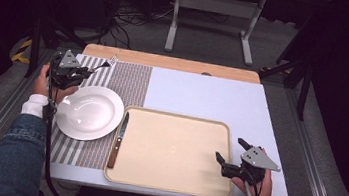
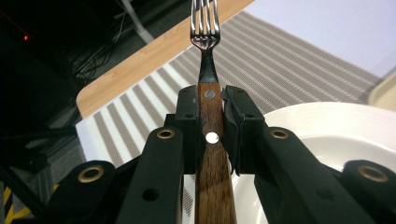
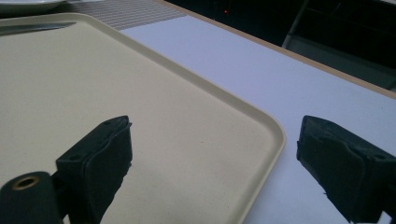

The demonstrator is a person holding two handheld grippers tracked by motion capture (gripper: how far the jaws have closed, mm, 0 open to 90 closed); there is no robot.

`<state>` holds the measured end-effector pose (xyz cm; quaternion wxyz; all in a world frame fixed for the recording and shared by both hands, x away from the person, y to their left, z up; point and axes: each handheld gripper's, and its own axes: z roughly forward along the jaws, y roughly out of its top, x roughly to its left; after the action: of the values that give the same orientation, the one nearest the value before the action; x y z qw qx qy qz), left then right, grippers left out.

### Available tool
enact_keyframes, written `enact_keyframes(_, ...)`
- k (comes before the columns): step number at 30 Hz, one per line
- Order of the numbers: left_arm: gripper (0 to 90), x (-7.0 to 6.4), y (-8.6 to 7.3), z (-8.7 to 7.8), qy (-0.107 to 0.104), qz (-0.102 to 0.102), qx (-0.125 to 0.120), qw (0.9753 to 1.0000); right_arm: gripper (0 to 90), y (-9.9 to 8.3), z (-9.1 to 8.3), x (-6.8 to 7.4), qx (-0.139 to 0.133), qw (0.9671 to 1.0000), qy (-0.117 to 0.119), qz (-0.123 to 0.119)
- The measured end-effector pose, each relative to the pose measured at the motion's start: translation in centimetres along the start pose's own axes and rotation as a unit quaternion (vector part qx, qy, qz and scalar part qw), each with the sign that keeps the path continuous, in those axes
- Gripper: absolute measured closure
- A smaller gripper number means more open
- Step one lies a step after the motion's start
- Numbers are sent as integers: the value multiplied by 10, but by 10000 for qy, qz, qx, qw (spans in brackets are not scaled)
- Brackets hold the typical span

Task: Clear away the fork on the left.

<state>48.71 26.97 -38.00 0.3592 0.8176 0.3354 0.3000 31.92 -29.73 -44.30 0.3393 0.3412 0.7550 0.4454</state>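
Clamping the fork (image 2: 209,140) in my left gripper (image 1: 72,73) for placing beside the plate (image 1: 89,113); right gripper (image 1: 235,158) hangs released.

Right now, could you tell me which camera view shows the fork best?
The left gripper view: the fork fills its centre, wooden handle clamped between the left gripper jaws, tines clear. The high view shows its tines small, past that gripper, above the striped placemat.
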Motion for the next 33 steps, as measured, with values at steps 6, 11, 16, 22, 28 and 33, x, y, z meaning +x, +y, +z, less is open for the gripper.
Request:
enact_keyframes(6, 767, -16, 6, -12, -116, 163, -271, 9994, 112, 1, -1, 2, -28, 10000, 1, -25)
enact_keyframes(11, 767, -30, 10, -21, -218, 287, -440, 9984, 112, 2, -1, 2, -34, 10000, 17, -38)
enact_keyframes(16, 767, -46, 16, -27, -283, 487, -577, 9967, 113, 2, 0, 2, -35, 10000, 17, -36)
enact_keyframes(22, 767, -65, 18, -30, -441, 638, -704, 9945, 113, 3, 0, 2, -63, 9999, 91, 19)
enact_keyframes(28, 767, -83, 17, -30, -597, 809, -704, 9924, 114, 3, -1, 1, -101, 9999, 90, 78)
enact_keyframes(33, 767, -96, 16, -29, -701, 917, -712, 9908, 114, 3, -1, 1, -87, 9999, 96, 46)
